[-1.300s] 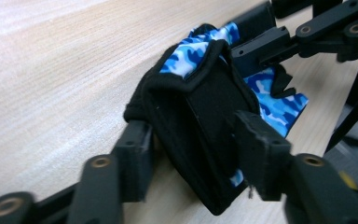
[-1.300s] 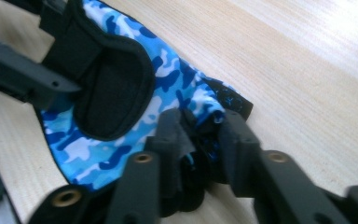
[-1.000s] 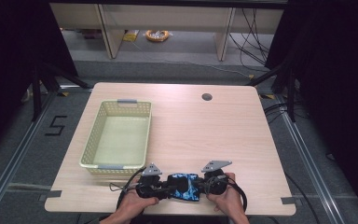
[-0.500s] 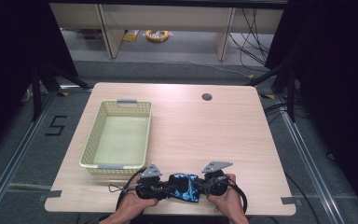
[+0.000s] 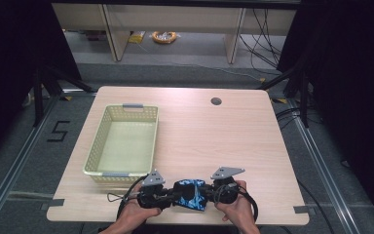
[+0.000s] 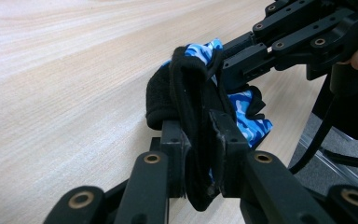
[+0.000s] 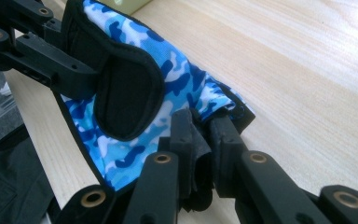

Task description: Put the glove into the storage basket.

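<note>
A blue camouflage cloth item with black trim is held between both grippers near the table's front edge. My left gripper is shut on its black edge. My right gripper is shut on the opposite edge. In the right gripper view a black padded flap lies over the blue patterned fabric, and the left gripper's jaws reach in from the upper left. Both hands hold the grippers facing each other just above the wood.
A pale yellow mesh basket stands empty at the table's left, just behind the left gripper. A round cable hole sits near the far edge. The wooden table stretches bare to the right and behind.
</note>
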`<action>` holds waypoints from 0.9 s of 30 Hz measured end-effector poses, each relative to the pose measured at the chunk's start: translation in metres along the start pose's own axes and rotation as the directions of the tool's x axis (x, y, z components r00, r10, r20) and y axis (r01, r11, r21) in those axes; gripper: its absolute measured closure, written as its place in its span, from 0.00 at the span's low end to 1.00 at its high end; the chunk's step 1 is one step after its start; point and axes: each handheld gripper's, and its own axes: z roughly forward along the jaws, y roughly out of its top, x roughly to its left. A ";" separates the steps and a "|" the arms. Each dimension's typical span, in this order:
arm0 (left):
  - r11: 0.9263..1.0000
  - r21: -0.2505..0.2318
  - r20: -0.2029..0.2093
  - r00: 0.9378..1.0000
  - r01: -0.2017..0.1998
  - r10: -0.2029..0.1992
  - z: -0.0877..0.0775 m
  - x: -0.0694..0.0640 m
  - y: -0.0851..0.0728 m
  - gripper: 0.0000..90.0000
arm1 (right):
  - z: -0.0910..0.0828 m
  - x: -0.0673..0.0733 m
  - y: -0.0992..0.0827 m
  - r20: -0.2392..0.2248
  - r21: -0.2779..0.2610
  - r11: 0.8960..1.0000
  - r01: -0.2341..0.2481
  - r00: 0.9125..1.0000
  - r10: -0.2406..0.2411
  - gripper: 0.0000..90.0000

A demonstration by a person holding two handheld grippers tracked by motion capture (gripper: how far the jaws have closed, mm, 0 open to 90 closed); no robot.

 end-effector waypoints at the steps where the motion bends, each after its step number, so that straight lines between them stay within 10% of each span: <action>1: 1.000 0.000 0.000 1.000 0.000 0.000 0.000 0.000 0.000 0.85 | 0.000 0.000 0.000 0.000 0.000 1.000 0.000 1.000 0.000 0.91; 27: 0.998 -0.061 0.003 1.000 0.009 -0.008 -0.060 0.009 0.032 0.85 | -0.017 0.026 0.055 -0.037 -0.098 0.994 0.047 0.998 -0.050 0.91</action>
